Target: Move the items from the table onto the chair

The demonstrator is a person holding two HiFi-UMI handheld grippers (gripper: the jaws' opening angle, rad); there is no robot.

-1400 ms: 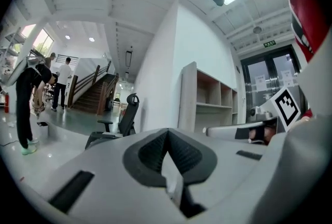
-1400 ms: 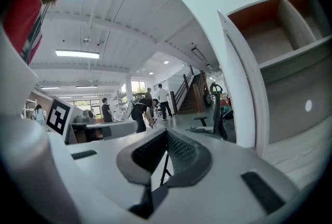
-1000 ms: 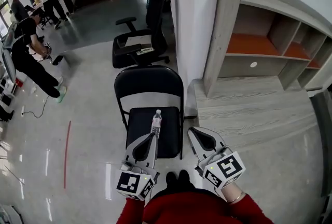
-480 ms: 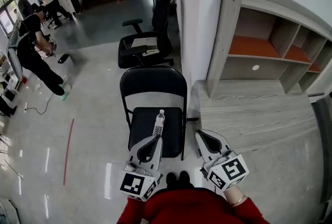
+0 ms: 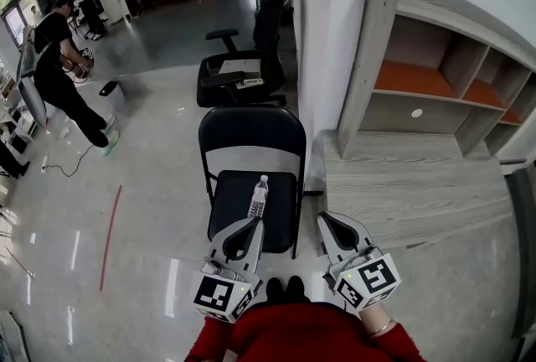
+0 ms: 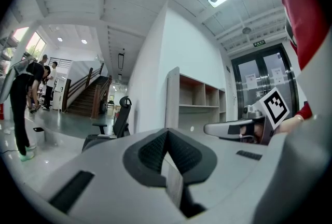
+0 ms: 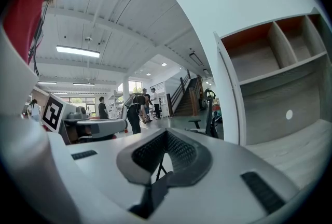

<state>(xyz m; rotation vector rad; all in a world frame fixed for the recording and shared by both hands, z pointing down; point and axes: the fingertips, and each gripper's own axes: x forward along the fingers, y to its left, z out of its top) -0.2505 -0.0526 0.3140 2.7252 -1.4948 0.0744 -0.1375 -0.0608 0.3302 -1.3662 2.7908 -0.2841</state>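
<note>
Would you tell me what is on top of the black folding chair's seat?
A clear water bottle rests on the chair seat, near its middle. The left gripper overlaps the seat's near left part in the head view, so anything lying there is covered.

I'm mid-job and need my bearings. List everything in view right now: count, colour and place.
folding chair: one, black, centre, just ahead of the person
water bottle: one, clear with a white cap, on the folding chair's seat, just beyond the left gripper's tips
office chair: one, black, behind the folding chair
table: one, grey wood, right of the folding chair
shelf unit: one, grey with orange panels, at the table's back
people: three, far upper left
red line: one, on the floor, left
left gripper: grey, shut, empty
right gripper: grey, shut, empty
red top: bottom edge
</note>
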